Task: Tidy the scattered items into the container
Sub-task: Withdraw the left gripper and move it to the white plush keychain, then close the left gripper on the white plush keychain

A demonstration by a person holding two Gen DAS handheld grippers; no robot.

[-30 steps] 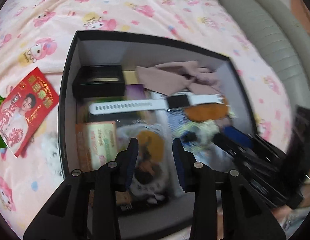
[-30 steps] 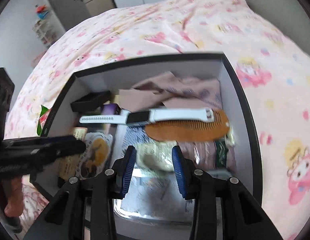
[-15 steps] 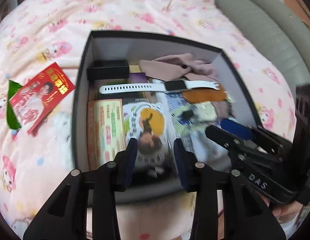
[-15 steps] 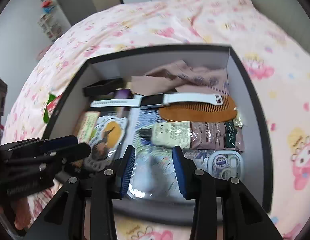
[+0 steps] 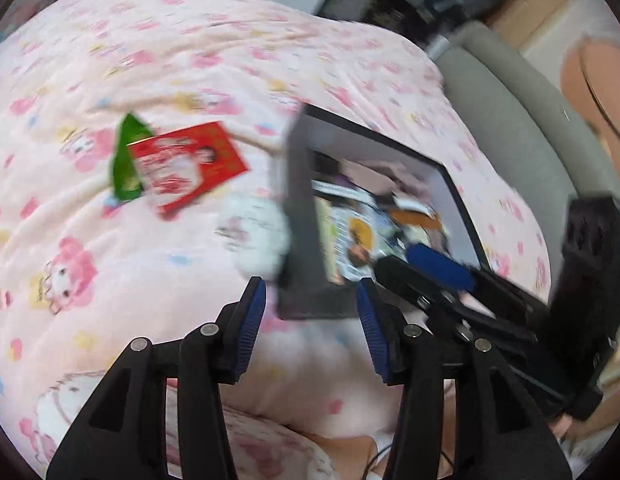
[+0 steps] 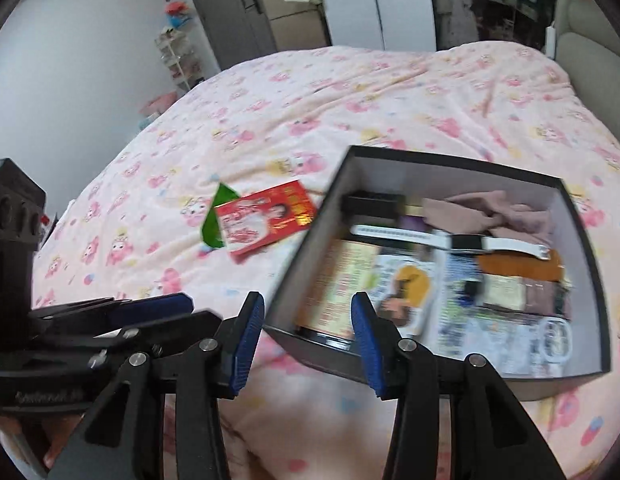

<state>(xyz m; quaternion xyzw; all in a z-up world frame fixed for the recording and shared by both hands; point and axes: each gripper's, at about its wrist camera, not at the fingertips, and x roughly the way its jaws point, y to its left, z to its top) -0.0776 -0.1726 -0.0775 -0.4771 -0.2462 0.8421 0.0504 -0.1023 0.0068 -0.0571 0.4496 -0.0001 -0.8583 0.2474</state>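
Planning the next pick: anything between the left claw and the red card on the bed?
Nothing visible. The red card lies on open blanket left of the box, overlapping a green packet. Left claw is open and empty.

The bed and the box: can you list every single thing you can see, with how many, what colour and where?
box: one, black outside, grey inside, on the bed.
bed cover: one, pink with cartoon prints, under everything.
red card: one, red, on the cover left of the box.
green packet: one, green, partly under the red card.
fluffy white thing: one, white, against the box's outer wall; too blurred to name.
watch: one, white strap, inside the box.
comb: one, brown, in the box below the watch.
cloth: one, dusty pink, in the box's far corner.
small black case: one, black, in the box's far left corner.
printed packets: several, mixed colours, on the box floor.
left claw: one, black with blue pads, open, empty.
right claw: one, same colours, open, empty.
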